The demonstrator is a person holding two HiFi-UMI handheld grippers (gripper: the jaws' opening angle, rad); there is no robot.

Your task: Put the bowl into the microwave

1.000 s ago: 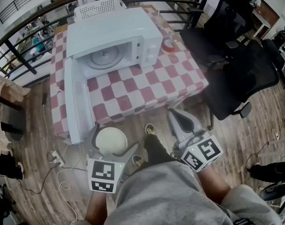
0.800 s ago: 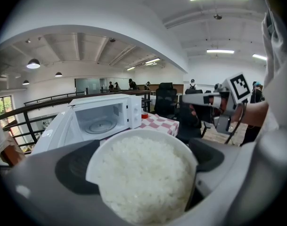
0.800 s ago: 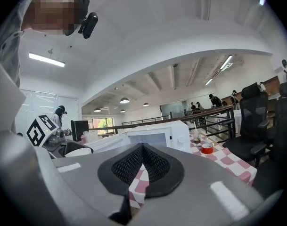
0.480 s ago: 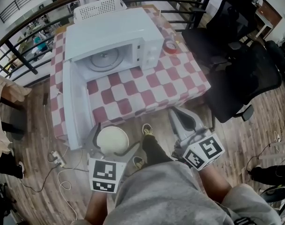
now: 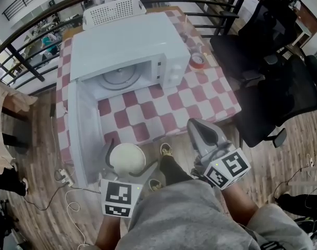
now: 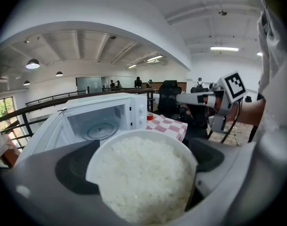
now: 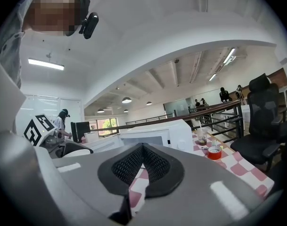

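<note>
Left gripper: low at the left, just ahead of the person's grey clothing; its jaws are clamped on opposite sides of the bowl.
Round white bowl of white rice: held level between those jaws, over the wooden floor, just beside the lower end of the open microwave door and short of the tabletop edge.
Right gripper: jaws pressed together with nothing between them, tip at the near tabletop edge.
Tabletop in red-and-white chequered cloth: carries the microwave.
White box microwave: its door hangs wide open at the left; the glass turntable is bare.
Red tape roll: just right of the microwave.
White perforated basket: behind the microwave.
</note>
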